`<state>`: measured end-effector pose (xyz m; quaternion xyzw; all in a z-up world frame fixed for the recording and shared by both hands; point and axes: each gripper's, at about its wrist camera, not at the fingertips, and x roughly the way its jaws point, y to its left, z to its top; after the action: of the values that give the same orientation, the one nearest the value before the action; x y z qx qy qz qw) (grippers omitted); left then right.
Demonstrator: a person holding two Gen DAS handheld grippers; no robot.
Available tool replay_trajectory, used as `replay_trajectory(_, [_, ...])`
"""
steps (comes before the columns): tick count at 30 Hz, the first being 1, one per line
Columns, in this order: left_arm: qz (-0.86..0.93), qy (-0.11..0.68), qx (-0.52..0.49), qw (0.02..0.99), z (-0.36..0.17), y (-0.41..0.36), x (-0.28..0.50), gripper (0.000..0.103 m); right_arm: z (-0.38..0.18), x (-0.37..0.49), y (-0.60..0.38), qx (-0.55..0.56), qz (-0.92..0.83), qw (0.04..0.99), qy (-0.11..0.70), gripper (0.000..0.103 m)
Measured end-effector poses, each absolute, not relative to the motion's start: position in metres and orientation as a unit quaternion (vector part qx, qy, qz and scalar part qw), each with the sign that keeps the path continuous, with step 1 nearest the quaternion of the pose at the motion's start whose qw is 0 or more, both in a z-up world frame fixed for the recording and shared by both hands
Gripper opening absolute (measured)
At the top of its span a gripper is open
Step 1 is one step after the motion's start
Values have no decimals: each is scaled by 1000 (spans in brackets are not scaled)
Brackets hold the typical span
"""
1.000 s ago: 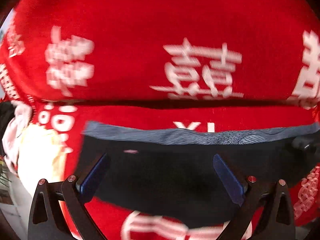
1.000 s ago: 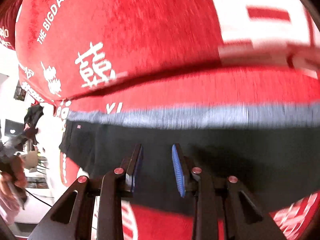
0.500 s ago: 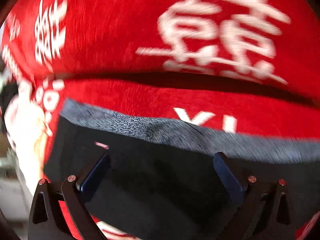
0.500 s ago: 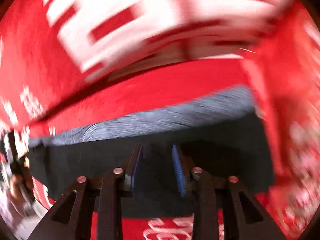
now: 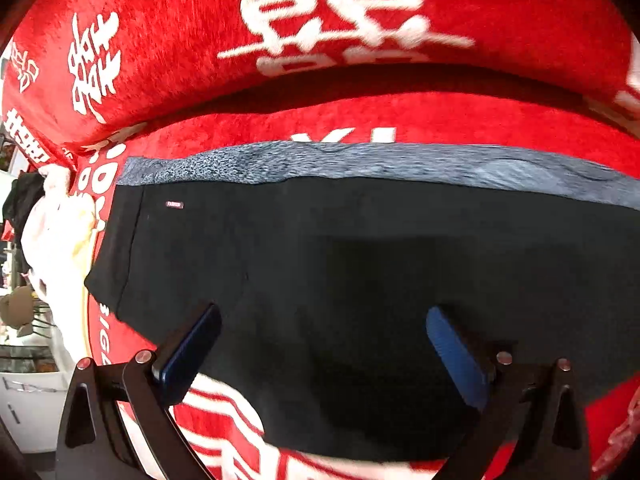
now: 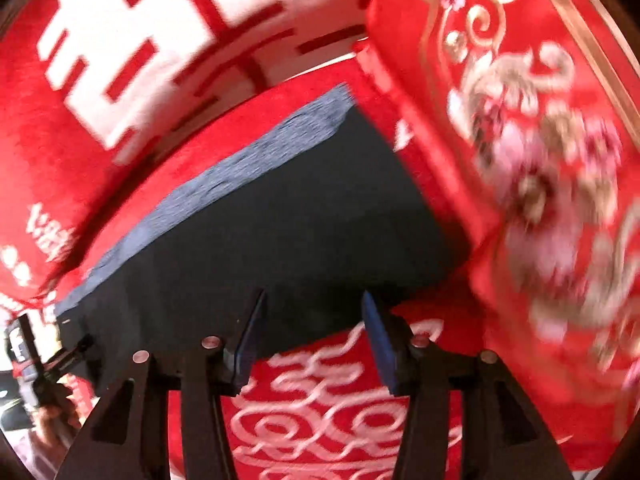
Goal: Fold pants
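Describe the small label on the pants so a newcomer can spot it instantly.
Start at the red bedding with white characters; the black pants lie flat across it, a grey band along their far edge. In the left wrist view, look just below that band near the pants' left end: the label is a tiny pale pinkish tab, the only light mark on the black fabric.

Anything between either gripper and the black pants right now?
Nothing visible. The left gripper hangs with jaws wide apart directly over the black pants, which lie flat on the red bedding. The right gripper, jaws opening and empty, sits over the pants' near edge; the embroidered red cushion stands beside, not between.
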<state>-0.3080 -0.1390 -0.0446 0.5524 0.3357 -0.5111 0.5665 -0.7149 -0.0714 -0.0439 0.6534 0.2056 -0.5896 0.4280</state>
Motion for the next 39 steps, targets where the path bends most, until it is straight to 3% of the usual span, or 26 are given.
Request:
replay_trajectory(5, [-521,337,549,560,-34,-116,-335,103,-48,-679,-60,677,-547,446,209,56])
replay_trajectory(11, [-505,366,555,551,-59,-101,-356,103,-61,-660,-67,703,-509,451,207,56])
replay_trajectory(39, [-506,369,552,550,-63,-101,-353,103,-35,-636,-99,667,-530,476,217,59])
